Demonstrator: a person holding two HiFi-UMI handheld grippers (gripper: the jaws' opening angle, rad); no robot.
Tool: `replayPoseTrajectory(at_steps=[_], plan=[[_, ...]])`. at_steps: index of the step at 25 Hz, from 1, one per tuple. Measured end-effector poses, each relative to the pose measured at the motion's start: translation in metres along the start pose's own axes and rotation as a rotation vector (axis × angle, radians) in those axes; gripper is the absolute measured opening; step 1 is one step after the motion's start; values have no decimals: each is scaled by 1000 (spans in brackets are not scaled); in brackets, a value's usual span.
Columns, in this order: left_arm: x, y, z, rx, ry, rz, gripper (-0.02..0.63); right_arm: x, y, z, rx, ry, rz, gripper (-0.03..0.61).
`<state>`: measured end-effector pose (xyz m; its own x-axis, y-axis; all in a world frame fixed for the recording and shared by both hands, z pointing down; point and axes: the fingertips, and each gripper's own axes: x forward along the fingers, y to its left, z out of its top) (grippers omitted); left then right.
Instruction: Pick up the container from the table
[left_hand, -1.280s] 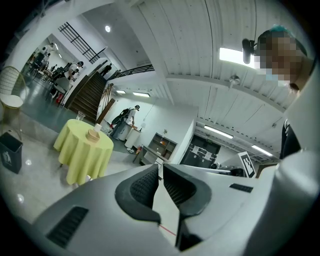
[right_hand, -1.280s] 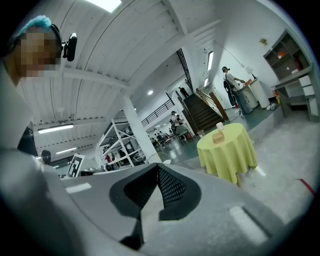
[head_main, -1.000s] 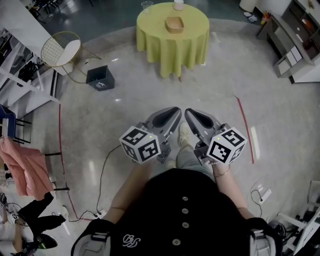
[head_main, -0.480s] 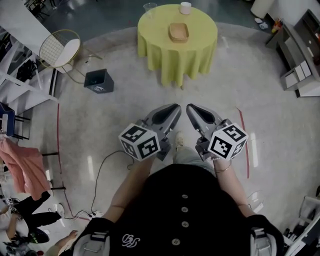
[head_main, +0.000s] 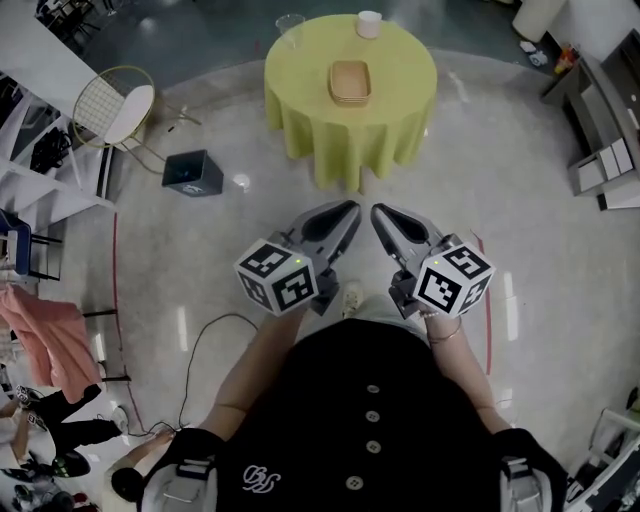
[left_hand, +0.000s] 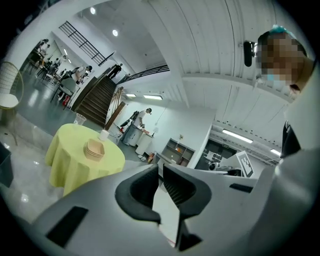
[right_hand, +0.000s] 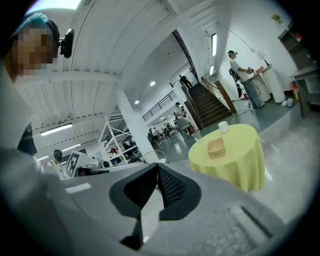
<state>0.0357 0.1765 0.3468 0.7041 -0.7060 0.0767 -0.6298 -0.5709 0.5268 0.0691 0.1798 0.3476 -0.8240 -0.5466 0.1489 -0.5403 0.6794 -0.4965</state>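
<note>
A tan stack of containers (head_main: 350, 82) lies in the middle of a round table (head_main: 300, 110) draped in a yellow-green cloth, some way ahead of me. The same containers (left_hand: 94, 149) (right_hand: 216, 147) appear in both gripper views. My left gripper (head_main: 352, 208) and right gripper (head_main: 376, 211) are held side by side at waist height, pointing toward the table, well short of it. Both are shut with nothing between the jaws. A clear cup (head_main: 289, 24) and a white cup (head_main: 369, 24) stand at the table's far rim.
A wire chair (head_main: 115, 105) and a dark box (head_main: 192, 172) stand on the floor to the left of the table. Shelving (head_main: 600, 120) lines the right side. Red tape lines (head_main: 487, 300) and a cable (head_main: 205, 340) cross the floor. People stand far off.
The table has drawn closer and lower in the head view as I walk toward it. Both grippers stay shut, side by side, in the same pose.
</note>
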Motion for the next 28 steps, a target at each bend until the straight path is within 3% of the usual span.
replayPoseTrajectory(at_steps=[9, 17, 28], plan=[[43, 15, 4, 13, 38, 25, 37, 11, -45, 22, 39, 0, -4, 3], [48, 62, 18, 6, 48, 61, 37, 33, -65, 20, 69, 17, -31, 4], [109, 130, 45, -27, 86, 28, 37, 90, -133, 51, 96, 8, -108, 5]])
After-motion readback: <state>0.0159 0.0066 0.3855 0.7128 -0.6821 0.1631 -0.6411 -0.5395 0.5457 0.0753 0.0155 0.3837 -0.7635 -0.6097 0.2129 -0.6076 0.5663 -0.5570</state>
